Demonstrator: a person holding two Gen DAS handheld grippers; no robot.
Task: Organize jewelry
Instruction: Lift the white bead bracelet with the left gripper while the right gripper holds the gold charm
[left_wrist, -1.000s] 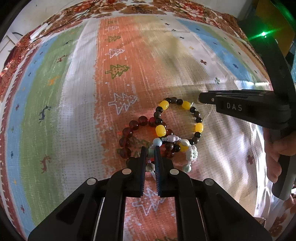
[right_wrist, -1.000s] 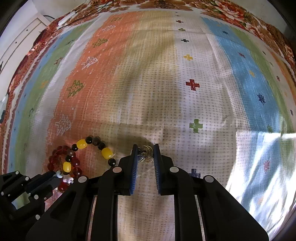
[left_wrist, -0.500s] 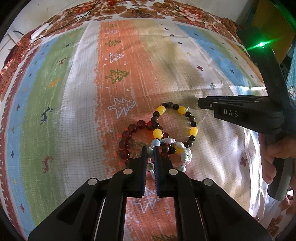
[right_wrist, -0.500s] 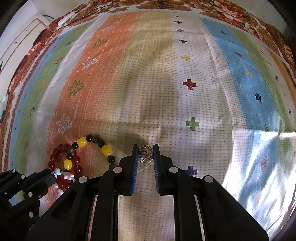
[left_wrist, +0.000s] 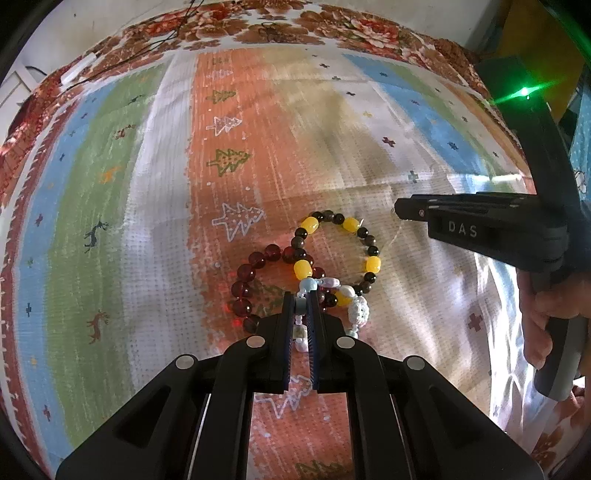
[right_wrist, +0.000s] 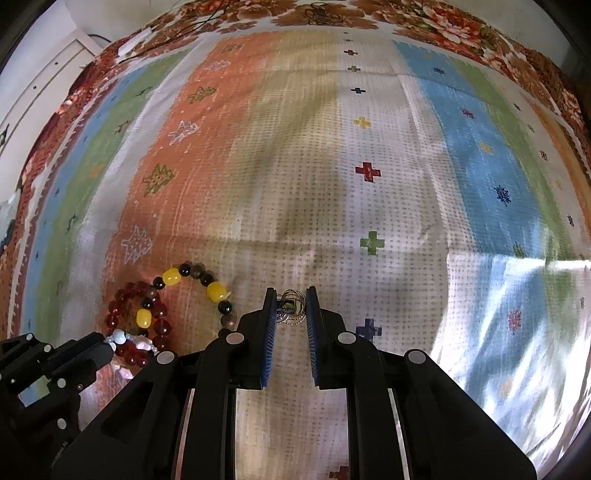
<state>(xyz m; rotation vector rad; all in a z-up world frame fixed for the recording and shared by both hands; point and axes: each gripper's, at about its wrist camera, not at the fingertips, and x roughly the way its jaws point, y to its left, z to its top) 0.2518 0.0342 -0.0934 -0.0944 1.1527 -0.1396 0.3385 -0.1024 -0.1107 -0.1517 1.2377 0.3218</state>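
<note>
The left hand-held gripper (left_wrist: 301, 308) pinches the pale mixed-bead bracelet (left_wrist: 334, 291) overlapping the dark red glass-bead bracelet (left_wrist: 247, 291) on the striped cloth (left_wrist: 155, 229); lifting may drag both. The right hand-held gripper (right_wrist: 291, 306) clamps a small gold wire ornament (right_wrist: 291, 304), which might slip

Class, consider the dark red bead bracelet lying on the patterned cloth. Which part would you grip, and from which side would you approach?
Probably the far-left arc of the dark red bead bracelet, approached from above. It lies flat on the cloth, and that arc is free. Its right side lies tangled with the yellow and black bracelet and the pale bead bracelet that the left gripper pinches.
</note>
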